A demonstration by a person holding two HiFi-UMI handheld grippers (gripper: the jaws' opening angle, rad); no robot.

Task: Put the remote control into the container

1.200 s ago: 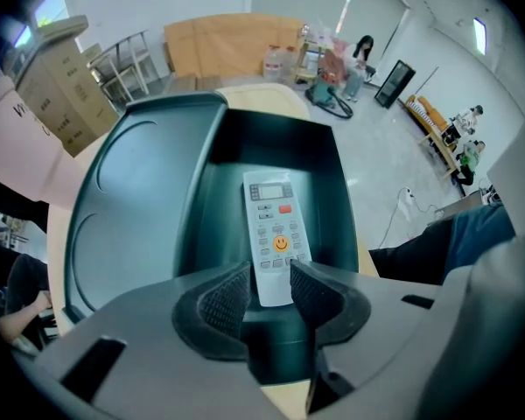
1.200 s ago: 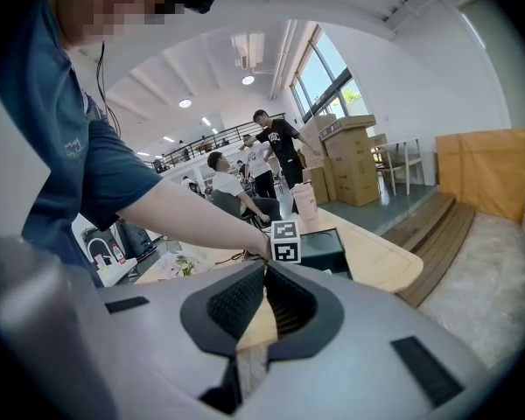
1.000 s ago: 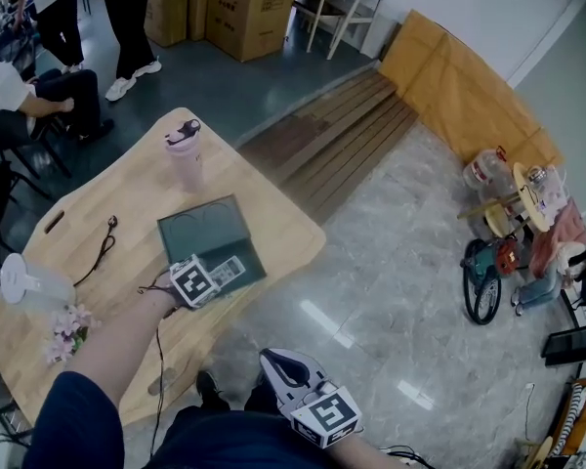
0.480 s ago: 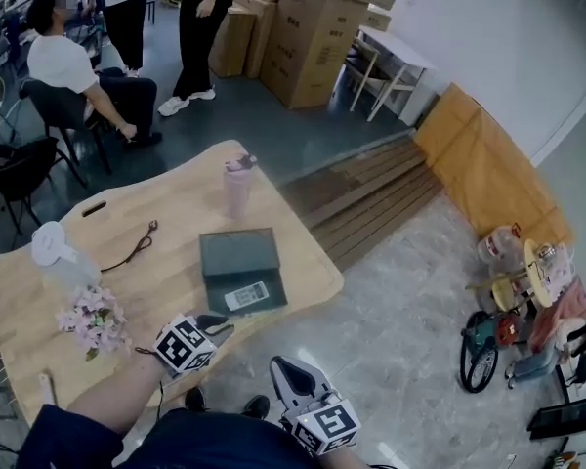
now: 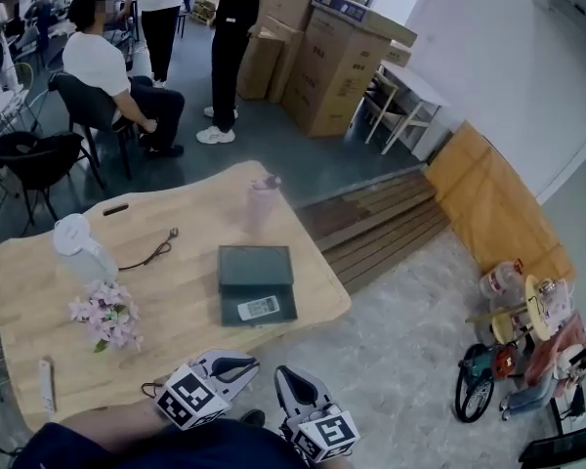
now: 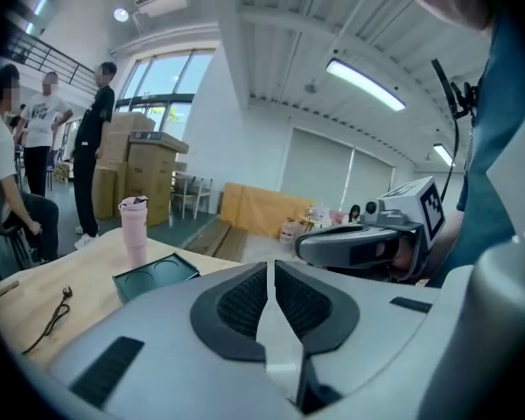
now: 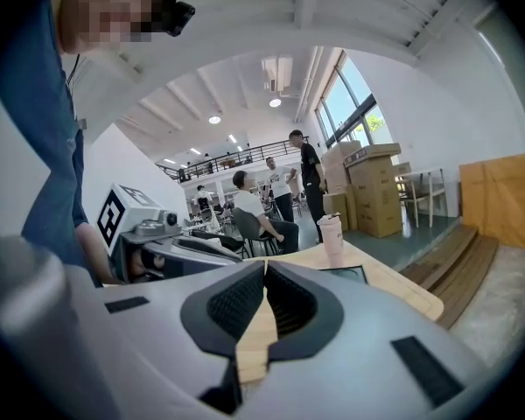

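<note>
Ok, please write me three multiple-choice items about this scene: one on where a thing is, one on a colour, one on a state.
1. Where is the remote control?
A. In the dark container on the table
B. On the bare tabletop, next to the container
C. On the floor

2. What colour is the bottle that stands on the table beyond the container?
A. Blue
B. Pink
C. Yellow

3. In what state is the right claw?
A. Wide open
B. Shut on the remote control
C. Shut and empty

Answers:
1 A: the head view shows it lying inside the container, at the near end.
2 B: its body looks pale pink in both gripper views.
3 C: the right gripper view shows the jaws together with nothing between them.
</note>
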